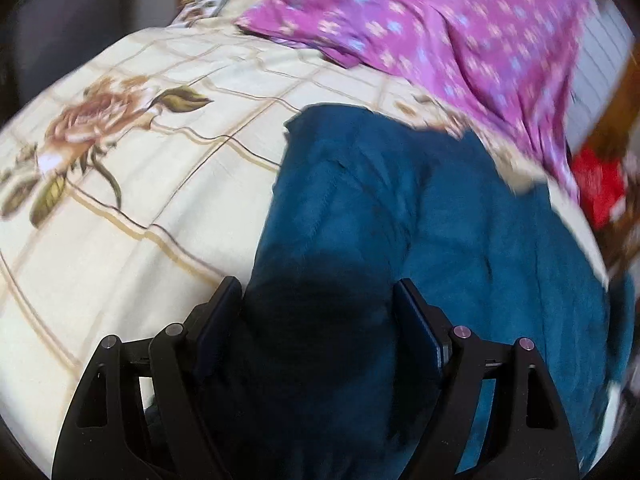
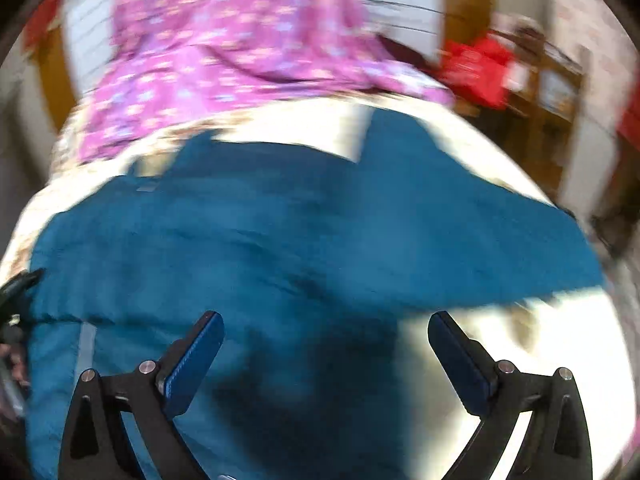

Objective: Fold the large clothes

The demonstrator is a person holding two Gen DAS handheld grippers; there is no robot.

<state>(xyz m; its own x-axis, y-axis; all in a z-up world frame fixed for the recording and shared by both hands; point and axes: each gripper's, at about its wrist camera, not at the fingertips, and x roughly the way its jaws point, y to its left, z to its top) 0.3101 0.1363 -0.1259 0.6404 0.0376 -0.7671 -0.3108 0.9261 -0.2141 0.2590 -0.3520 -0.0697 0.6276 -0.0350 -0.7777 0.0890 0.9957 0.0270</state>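
Note:
A large teal fleece garment (image 1: 400, 208) lies spread on a bed with a cream floral sheet (image 1: 132, 152). My left gripper (image 1: 318, 300) hovers over the garment's left part with its jaws apart. It casts a dark shadow on the cloth, and the pads press on nothing. In the blurred right wrist view, the teal garment (image 2: 280, 240) fills the middle, with one part reaching to the right. My right gripper (image 2: 326, 340) stands wide open above its near edge, with nothing between the fingers.
A purple flowered cloth (image 1: 460, 32) lies across the far side of the bed, also showing as purple cloth (image 2: 224, 52) behind the teal garment. Something red (image 2: 476, 68) sits on wooden furniture at the right. The bed edge drops off at the right.

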